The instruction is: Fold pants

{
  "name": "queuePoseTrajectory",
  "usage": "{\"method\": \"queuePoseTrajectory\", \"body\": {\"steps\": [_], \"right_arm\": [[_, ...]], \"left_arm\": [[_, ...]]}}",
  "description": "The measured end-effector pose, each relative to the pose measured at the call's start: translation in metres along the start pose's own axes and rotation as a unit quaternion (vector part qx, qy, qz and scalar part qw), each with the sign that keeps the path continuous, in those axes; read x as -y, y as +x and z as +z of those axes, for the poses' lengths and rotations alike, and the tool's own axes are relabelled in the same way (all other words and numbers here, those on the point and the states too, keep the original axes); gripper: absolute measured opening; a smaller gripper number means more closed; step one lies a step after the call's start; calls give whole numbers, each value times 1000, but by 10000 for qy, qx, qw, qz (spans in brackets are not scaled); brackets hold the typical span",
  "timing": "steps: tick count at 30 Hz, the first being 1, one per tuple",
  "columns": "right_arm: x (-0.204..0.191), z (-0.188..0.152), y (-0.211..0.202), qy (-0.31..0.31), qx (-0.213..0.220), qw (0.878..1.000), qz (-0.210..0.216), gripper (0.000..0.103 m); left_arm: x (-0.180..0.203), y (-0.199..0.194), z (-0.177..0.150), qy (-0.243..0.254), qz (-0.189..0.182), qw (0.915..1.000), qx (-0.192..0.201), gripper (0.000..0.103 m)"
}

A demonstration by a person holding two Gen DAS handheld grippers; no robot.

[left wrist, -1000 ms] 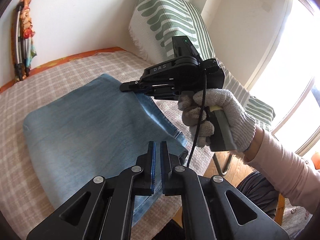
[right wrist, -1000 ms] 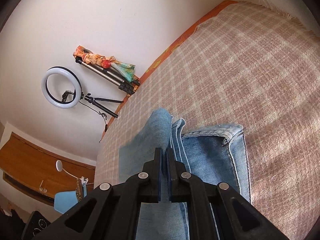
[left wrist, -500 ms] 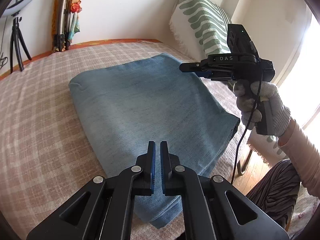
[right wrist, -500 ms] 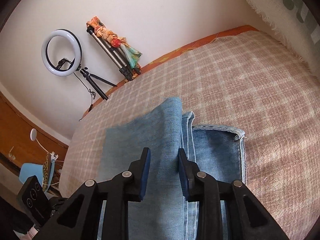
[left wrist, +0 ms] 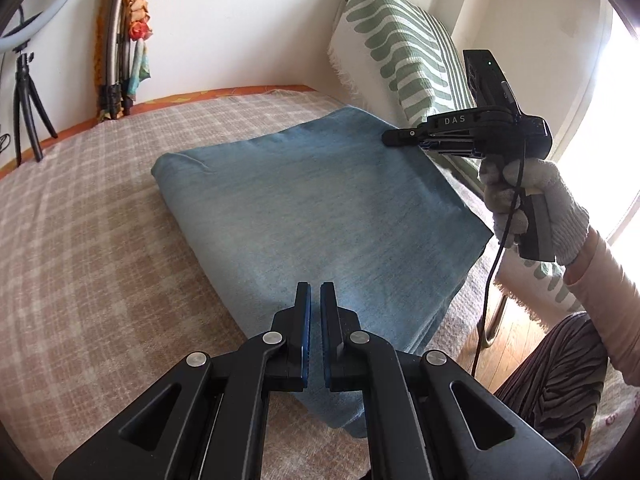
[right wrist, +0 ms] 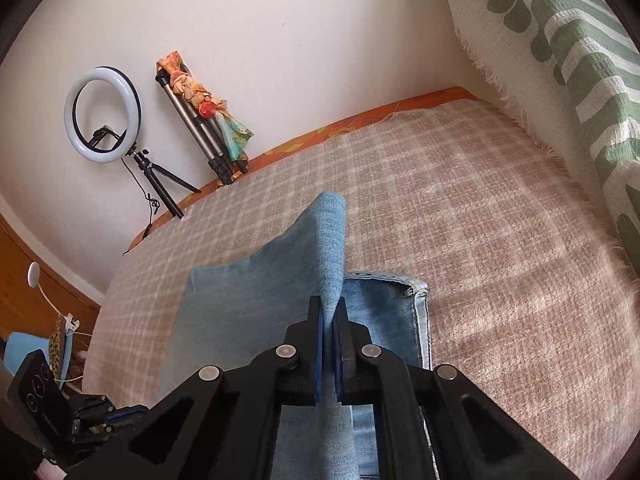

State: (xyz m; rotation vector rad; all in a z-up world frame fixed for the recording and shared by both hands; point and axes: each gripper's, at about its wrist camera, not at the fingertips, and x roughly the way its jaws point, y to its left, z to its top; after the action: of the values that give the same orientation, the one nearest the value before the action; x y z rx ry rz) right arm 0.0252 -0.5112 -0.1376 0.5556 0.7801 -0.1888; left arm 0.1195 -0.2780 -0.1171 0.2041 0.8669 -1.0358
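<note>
The blue denim pants lie folded into a thick rectangle on the checked bed cover. My left gripper hovers over the near edge of the pants with its jaws shut and nothing between them. My right gripper is at the far right corner of the pants, by the pillow. In the right wrist view it is shut on the top denim layer, which rises as a fold between the fingers. A hemmed lower layer shows to its right.
A green-and-white patterned pillow leans against the wall at the right of the bed. A ring light on a tripod and a folded tripod with a colourful cloth stand by the far wall. The bed's right edge drops to a wooden floor.
The right gripper was shut on the denim, opened half a second ago, and has shut on the top layer again. The left gripper stayed shut and pulled back toward the near edge.
</note>
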Motion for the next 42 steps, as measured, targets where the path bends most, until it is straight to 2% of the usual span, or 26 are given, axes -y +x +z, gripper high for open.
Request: {"method": "queuePoseTrajectory", "body": {"steps": [2, 4, 5, 6, 8, 14, 16, 17, 18, 20, 22, 25, 27, 28, 30, 32, 34, 36, 38, 40, 42], "right_arm": [[6, -2, 5, -9, -169, 9998, 116, 4], [7, -7, 0, -19, -212, 9998, 46, 11], [7, -10, -5, -24, -200, 9998, -30, 18], [8, -15, -12, -10, -188, 9998, -32, 32], [8, -28, -29, 54, -185, 9998, -25, 42], [13, -90, -56, 311, -491, 9983, 23, 46], [14, -106, -53, 289, -628, 9976, 57, 43], [12, -111, -50, 180, -671, 9976, -39, 27], [11, -114, -48, 64, -702, 9970, -316, 22], [10, -117, -47, -167, -757, 9940, -771, 25], [10, -116, -54, -229, -741, 9928, -918, 25], [3, -108, -73, -298, -434, 9928, -1080, 28], [-6, -102, -87, -363, -153, 9949, -933, 38], [-13, -98, -91, -395, -61, 9955, -857, 38], [-27, -89, -96, -498, 156, 9959, -736, 39], [-44, -81, -98, -609, 386, 9952, -655, 40], [-55, -78, -97, -657, 546, 9942, -653, 48], [-65, -79, -94, -692, 681, 9930, -674, 62], [-72, -84, -90, -721, 750, 9915, -777, 69], [-78, -90, -86, -808, 766, 9897, -900, 70], [-84, -94, -84, -932, 800, 9865, -1081, 78]], "left_arm": [[1, 10, -4, 47, -49, 9999, -131, 3], [0, 17, -7, 17, -78, 9997, -220, 3], [-1, 19, -8, 7, -89, 9997, -244, 3], [-2, 21, -8, 10, -93, 9997, -247, 3], [-3, 21, -7, 13, -107, 9997, -236, 3], [-2, 23, -6, 33, -146, 9997, -212, 3], [-2, 24, -6, 43, -140, 9997, -212, 3], [-2, 24, -6, 53, -129, 9997, -220, 3], [-1, 23, -7, 62, -107, 9997, -226, 3], [-1, 20, -7, 53, -57, 9997, -244, 3], [-1, 14, -7, 72, 52, 9997, -248, 3], [-4, 4, -6, -62, 104, 9995, -278, 4], [-6, -3, -6, -155, 135, 9994, -295, 14], [-6, -7, -7, -158, 176, 9993, -294, 17], [-4, -13, -9, -110, 382, 9989, -251, 41], [-4, -20, -11, -74, 551, 9983, -167, 45], [-6, -26, -11, -136, 673, 9976, -85, 45], [-8, -32, -10, -240, 791, 9966, 6, 53], [-9, -38, -9, -292, 902, 9954, 115, 59], [-7, -42, -7, -295, 1003, 9943, 223, 60], [-5, -47, -5, -262, 1110, 9929, 328, 65]]}}
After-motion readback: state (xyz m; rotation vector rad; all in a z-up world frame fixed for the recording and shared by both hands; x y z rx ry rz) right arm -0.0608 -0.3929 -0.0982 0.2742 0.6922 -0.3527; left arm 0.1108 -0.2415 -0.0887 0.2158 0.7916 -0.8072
